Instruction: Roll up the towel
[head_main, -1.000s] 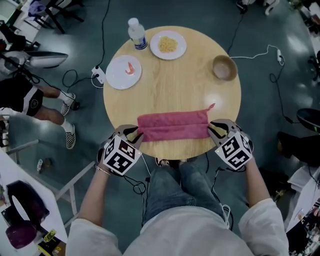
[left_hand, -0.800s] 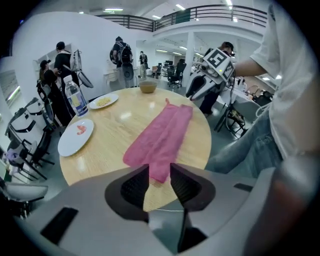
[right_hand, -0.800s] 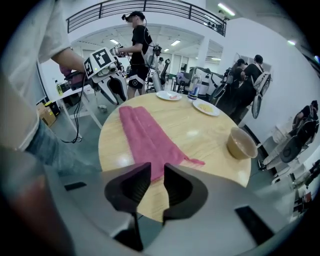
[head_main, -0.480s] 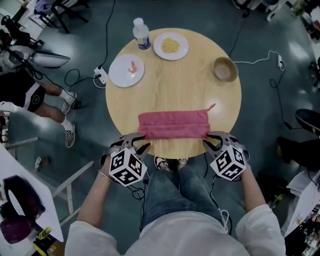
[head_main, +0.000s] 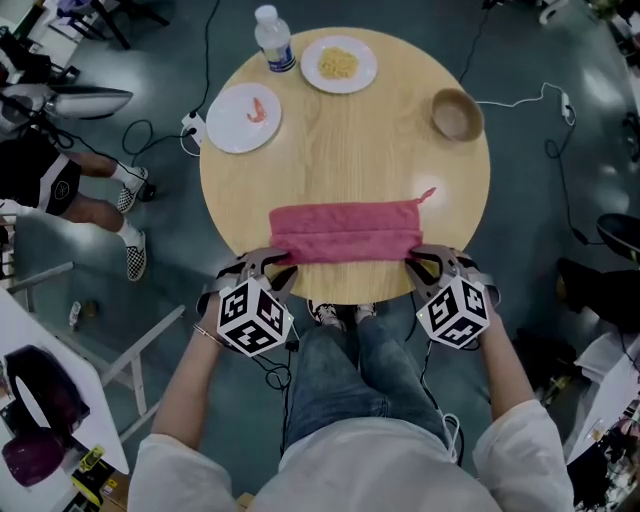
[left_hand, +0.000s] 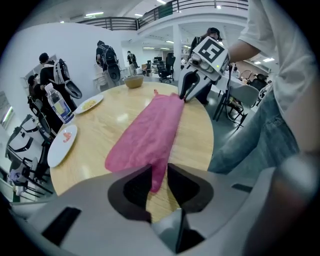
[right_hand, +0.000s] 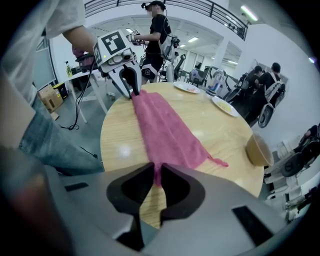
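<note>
While the folded pink towel (head_main: 345, 232) lies along the round desk's (head_main: 345, 140) near edge, the left claw (head_main: 280, 268) clenches its left corner. The right claw (head_main: 416, 262) clenches the right corner; both have just been closing.

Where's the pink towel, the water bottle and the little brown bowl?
pink towel (head_main: 345, 232): head view, middle of the folded cloth.
water bottle (head_main: 275, 45): head view, its clear body.
brown bowl (head_main: 457, 113): head view, its hollow inside.

The towel (head_main: 345, 233) lies along the table's (head_main: 350, 150) near edge, bowl (head_main: 457, 114) far right.
</note>
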